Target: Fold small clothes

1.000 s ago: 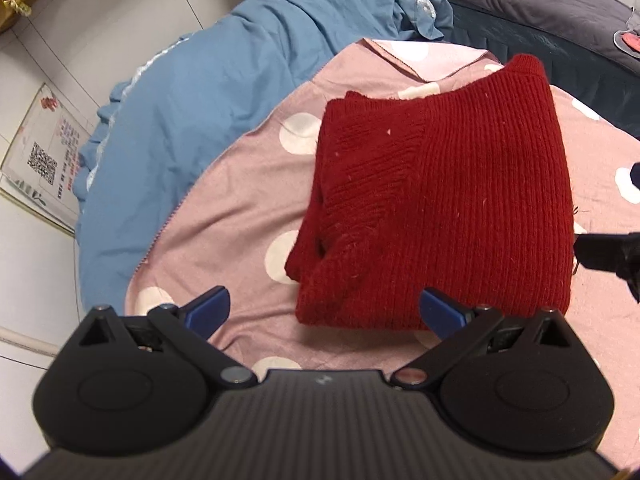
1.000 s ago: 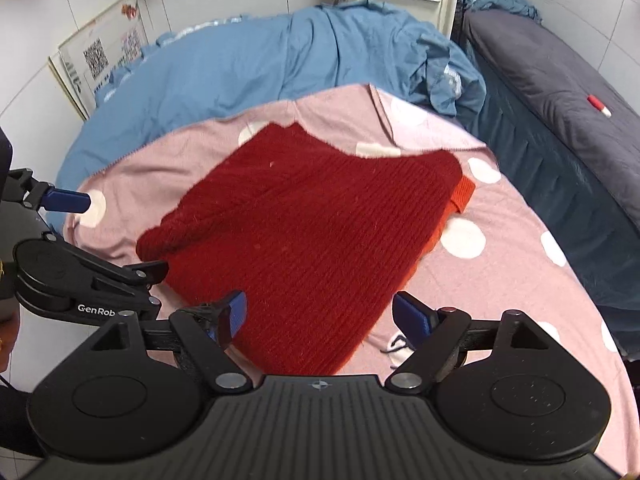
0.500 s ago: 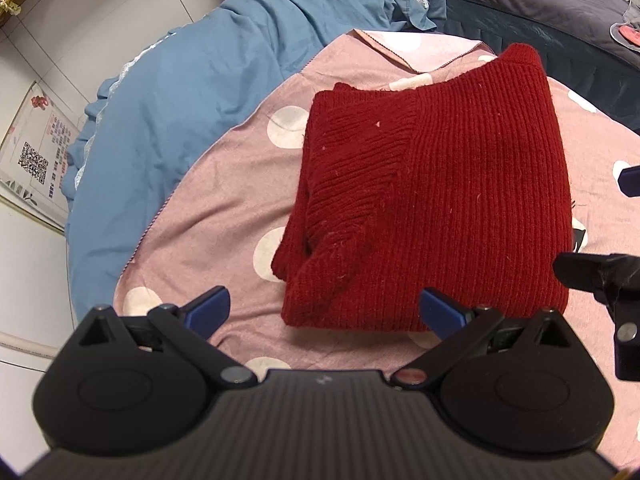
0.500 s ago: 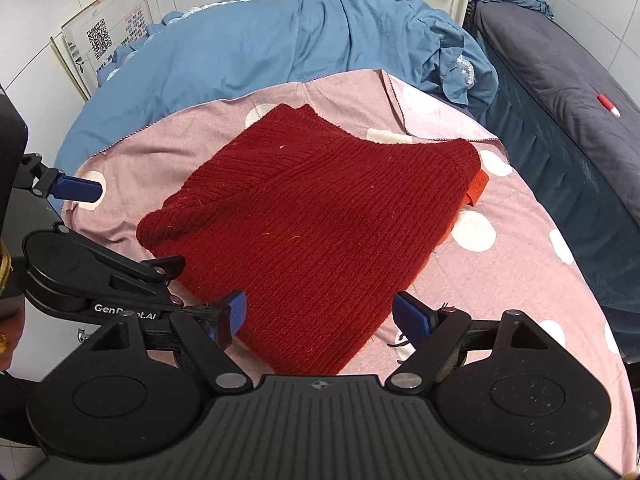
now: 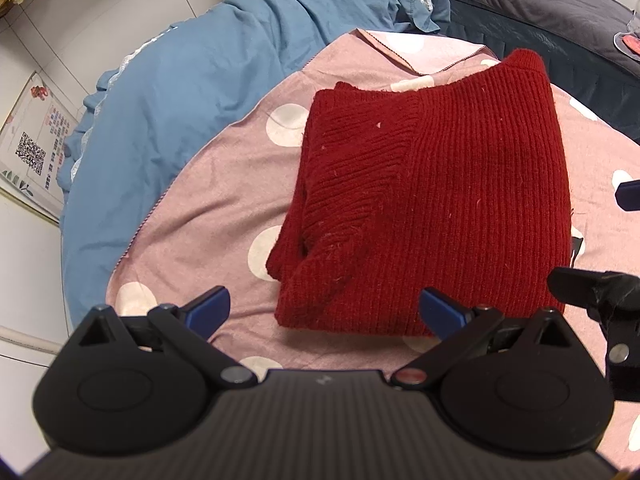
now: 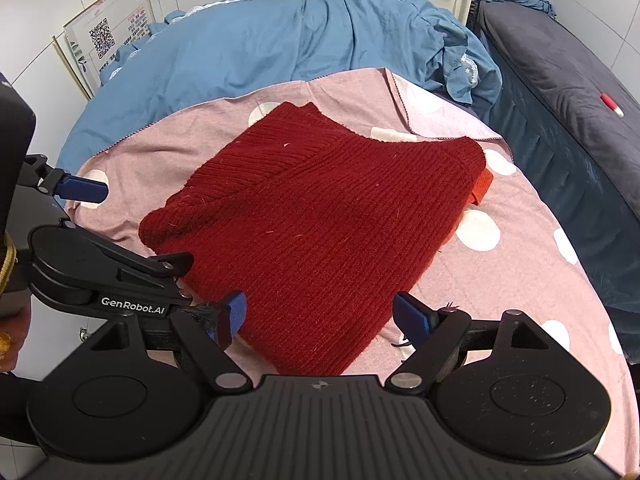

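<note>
Left gripper (image 5: 322, 308): fingers spread wide, nothing between them. The blue fingertips (image 5: 208, 307) hang just short of the sweater's near edge; the right-hand tip overlaps that edge in the left wrist view, but contact cannot be confirmed.
Right gripper (image 6: 318, 314): fingers likewise parted and empty. The near corner of the sweater lies in the gap between the two blue pads (image 6: 412, 316); whether either pad touches the knit is not clear.
Red knit sweater (image 5: 432, 200): folded into a rough rectangle, lying flat ahead of both pairs of fingers. One thicker, bunched fold sits toward the left finger of the left gripper. A lighter orange-red strip shows under its far right corner in the right wrist view.
Pink polka-dot sheet (image 5: 224, 200): spread under the sweater, bare to the left of the left gripper's fingers and to the right of the right gripper's fingers.
Blue duvet (image 6: 248, 48): heaped beyond the sheet, far past the fingertips.
Dark grey mattress (image 6: 560, 72): beyond and right of the right gripper's fingers, a small red and white object (image 6: 611, 105) resting on it.
Notice with QR code (image 6: 105, 38): on the tiled wall, far left of the fingers.
Person's hand (image 6: 10, 344): partly visible at the left edge behind the left gripper.
</note>
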Available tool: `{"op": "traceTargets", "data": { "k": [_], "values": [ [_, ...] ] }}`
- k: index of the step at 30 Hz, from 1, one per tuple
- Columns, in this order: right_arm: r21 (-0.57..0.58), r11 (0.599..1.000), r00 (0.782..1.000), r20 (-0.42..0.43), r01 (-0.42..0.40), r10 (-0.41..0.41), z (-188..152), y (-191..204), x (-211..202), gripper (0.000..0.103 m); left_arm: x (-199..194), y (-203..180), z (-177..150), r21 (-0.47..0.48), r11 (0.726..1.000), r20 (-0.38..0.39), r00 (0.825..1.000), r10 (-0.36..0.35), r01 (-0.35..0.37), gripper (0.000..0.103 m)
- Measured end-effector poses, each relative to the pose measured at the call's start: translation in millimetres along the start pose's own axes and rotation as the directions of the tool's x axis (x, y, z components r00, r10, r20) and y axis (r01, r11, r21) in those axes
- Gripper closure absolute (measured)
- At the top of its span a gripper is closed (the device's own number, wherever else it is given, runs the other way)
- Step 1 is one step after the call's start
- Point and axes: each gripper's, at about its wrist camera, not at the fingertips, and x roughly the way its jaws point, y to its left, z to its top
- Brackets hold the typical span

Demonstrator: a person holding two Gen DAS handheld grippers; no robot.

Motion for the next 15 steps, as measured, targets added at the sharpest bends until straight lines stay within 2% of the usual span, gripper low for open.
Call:
{"op": "traceTargets", "data": {
  "k": [15],
  "values": [
    [-0.008, 1.0, 1.0, 0.002, -0.005, 0.005, 0.4, 2.9, -0.6, 0.0, 0.9, 0.5, -0.5, -0.005, 1.0, -0.005, 1.0, -0.006, 0.006, 0.0]
  ]
}}
